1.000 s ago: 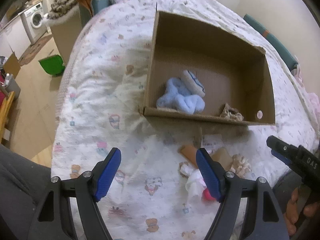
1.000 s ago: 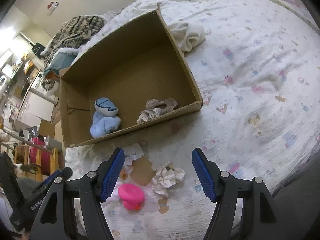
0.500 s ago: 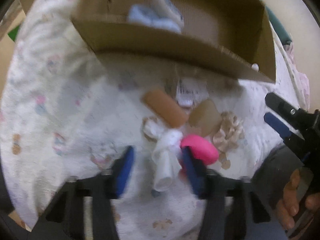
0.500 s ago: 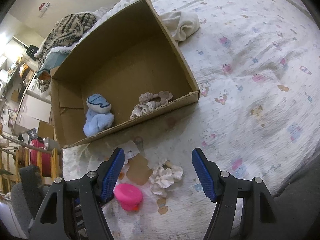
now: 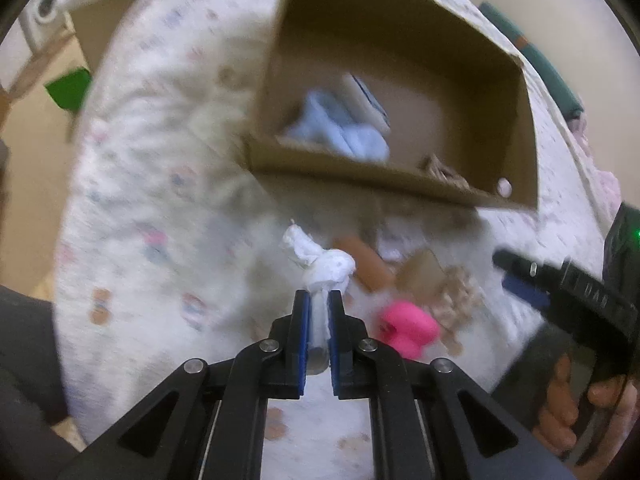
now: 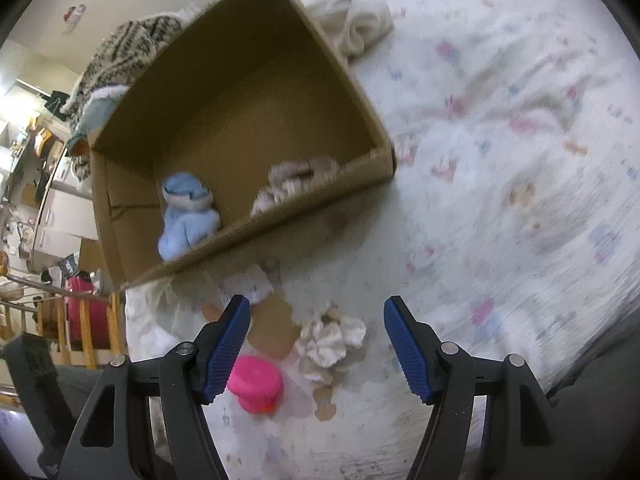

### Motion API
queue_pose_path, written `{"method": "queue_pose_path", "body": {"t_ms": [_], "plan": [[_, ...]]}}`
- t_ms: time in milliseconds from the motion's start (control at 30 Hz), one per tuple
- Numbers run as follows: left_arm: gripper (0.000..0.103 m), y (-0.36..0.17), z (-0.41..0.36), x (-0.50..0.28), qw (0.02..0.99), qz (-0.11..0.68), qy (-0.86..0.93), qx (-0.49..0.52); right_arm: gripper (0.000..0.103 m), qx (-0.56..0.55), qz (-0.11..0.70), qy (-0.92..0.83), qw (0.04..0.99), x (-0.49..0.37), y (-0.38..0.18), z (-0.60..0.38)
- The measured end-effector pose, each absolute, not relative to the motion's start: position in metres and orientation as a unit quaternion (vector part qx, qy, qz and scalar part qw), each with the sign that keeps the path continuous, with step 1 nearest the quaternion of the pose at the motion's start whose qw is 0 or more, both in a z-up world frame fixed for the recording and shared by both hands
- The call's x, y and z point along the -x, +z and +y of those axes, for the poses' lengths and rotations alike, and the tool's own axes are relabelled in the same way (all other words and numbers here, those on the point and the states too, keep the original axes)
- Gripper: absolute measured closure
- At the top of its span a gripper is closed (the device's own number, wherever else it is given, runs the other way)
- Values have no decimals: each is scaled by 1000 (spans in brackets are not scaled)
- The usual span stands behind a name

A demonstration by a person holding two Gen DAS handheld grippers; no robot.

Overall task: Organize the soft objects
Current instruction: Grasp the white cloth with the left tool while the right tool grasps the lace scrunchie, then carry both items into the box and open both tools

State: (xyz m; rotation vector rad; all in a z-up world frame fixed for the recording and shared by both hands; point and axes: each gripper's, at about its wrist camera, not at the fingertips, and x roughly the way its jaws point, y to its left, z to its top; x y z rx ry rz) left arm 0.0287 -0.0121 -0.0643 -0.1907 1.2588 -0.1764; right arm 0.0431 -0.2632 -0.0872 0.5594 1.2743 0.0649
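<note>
left hand-held gripper pinching white cloth; right hand-held gripper spread.
thin grip: cloth may slip before reaching the cardboard box.

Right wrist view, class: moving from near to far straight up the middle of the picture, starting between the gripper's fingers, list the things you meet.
Pink toy → white scrunchie → front wall of the cardboard box → beige scrunchie inside the box → box's back wall.
</note>
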Motion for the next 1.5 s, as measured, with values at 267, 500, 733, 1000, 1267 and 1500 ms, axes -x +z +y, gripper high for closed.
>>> {"method": "queue_pose_path", "body": {"t_ms": [267,500,733,1000,1267,1500], "plan": [[95,-62,-3,-36,814,572,-57,82,57,-240,641,30,729,-48,-116,-250],[95,-64,-4,-36,815,570,-53,83,75,-220,643,27,733,-49,-119,-242],[95,-63,3,-36,820,565,-41,87,82,-223,596,30,771,-45,-98,-244],[95,-61,5,-33,828,554,-30,76,82,-226,559,47,796,-41,-80,-243],[95,-59,5,-31,835,546,-23,66,82,-211,553,57,804,-34,-70,-246],[95,-46,8,-26,845,529,-20,70,82,-199,540,79,814,-31,-59,-241]]}}
